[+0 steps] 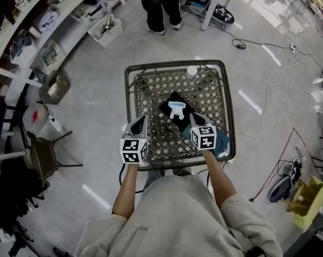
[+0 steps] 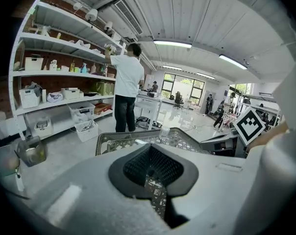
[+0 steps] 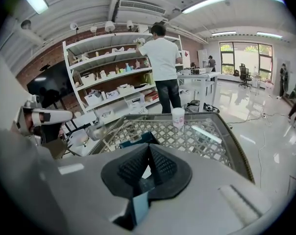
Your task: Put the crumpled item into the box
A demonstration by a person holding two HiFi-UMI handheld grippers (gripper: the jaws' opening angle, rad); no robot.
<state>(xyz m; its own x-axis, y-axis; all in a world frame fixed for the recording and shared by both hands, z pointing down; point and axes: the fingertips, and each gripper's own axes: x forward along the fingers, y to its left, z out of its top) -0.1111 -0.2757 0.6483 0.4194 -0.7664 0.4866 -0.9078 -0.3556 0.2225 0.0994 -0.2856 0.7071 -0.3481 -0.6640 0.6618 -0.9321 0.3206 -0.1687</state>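
Observation:
A white and pale-blue crumpled item (image 1: 176, 108) lies on the dark box (image 1: 169, 116) in the middle of the metal lattice table (image 1: 151, 71). My right gripper (image 1: 195, 121) sits at the box's near right corner, jaws shut with nothing between them. In the right gripper view the gripper (image 3: 149, 153) points at the dark box (image 3: 136, 140). My left gripper (image 1: 139, 123) hovers over the table's near left, apart from the box. Its jaws (image 2: 150, 156) look shut and empty.
A white cup (image 1: 191, 71) (image 3: 178, 117) stands at the table's far edge. A teal cloth (image 1: 222, 142) lies at the near right corner. A person (image 1: 160, 7) stands at the shelves (image 1: 38, 20) beyond. A chair (image 1: 41, 154) is left; cables (image 1: 268, 90) are right.

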